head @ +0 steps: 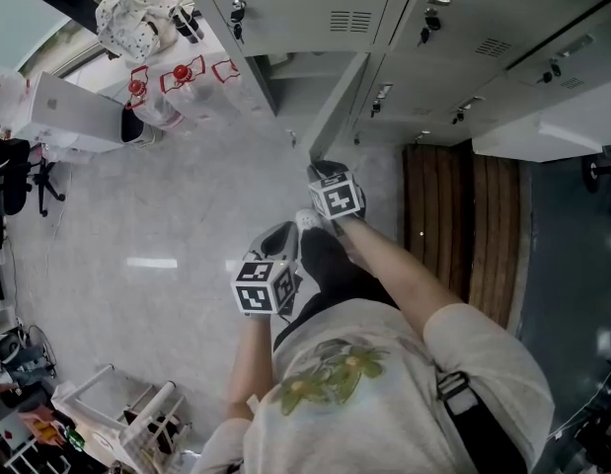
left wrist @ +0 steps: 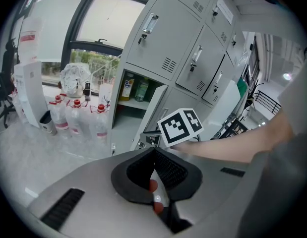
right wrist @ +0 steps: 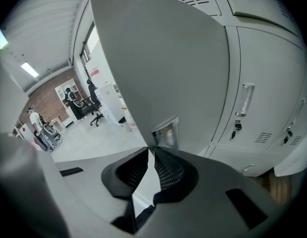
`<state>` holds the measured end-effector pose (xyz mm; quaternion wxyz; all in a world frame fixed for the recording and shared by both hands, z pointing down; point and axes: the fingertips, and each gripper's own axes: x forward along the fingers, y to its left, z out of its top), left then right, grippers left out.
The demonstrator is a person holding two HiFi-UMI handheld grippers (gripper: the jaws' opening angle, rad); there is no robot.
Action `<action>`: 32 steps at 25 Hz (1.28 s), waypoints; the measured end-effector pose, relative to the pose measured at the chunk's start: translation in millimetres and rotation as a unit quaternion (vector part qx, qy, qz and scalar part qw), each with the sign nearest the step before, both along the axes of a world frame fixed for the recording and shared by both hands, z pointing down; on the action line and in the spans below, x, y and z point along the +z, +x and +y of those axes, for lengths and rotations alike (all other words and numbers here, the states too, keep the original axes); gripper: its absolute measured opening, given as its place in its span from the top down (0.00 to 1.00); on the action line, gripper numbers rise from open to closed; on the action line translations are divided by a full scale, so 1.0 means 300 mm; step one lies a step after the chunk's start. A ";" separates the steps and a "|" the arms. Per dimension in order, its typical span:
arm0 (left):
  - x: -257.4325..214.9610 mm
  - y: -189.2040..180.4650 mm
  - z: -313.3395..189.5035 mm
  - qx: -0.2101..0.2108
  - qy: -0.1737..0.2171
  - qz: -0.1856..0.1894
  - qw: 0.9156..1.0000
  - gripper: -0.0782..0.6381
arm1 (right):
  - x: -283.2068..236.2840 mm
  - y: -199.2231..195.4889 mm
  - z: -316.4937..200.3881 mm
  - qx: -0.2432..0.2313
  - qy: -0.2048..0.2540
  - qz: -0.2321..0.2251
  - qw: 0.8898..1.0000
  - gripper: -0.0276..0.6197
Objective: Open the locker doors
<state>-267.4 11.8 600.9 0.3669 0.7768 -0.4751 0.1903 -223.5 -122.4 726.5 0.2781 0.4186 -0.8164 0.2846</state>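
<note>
You face one bank of grey lockers [left wrist: 168, 43]: the left gripper view shows four closed doors and one open door [right wrist: 168, 63], which sits under the leftmost closed one and is swung out toward you. Three clear floor bottles [left wrist: 76, 117] with red caps stand in a row just left of that locker, and two shelf bottles [left wrist: 126, 89], one yellow and one green, stand inside it, all with labels too small to read. Your right gripper [right wrist: 152, 151] is clenched on the open door's free edge right by its single handle [right wrist: 165, 132], while your left gripper [left wrist: 154, 151] hangs just behind it, jaws pressed together on nothing.
</note>
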 end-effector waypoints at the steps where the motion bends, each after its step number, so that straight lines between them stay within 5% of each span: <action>1: 0.000 0.007 0.004 0.000 0.000 0.001 1.000 0.85 | 0.002 0.009 0.006 0.000 -0.001 0.000 1.000 0.86; 32: -0.025 0.229 0.025 0.063 0.013 0.001 0.998 0.85 | -0.002 0.259 0.118 0.038 -0.025 -0.015 0.999 0.88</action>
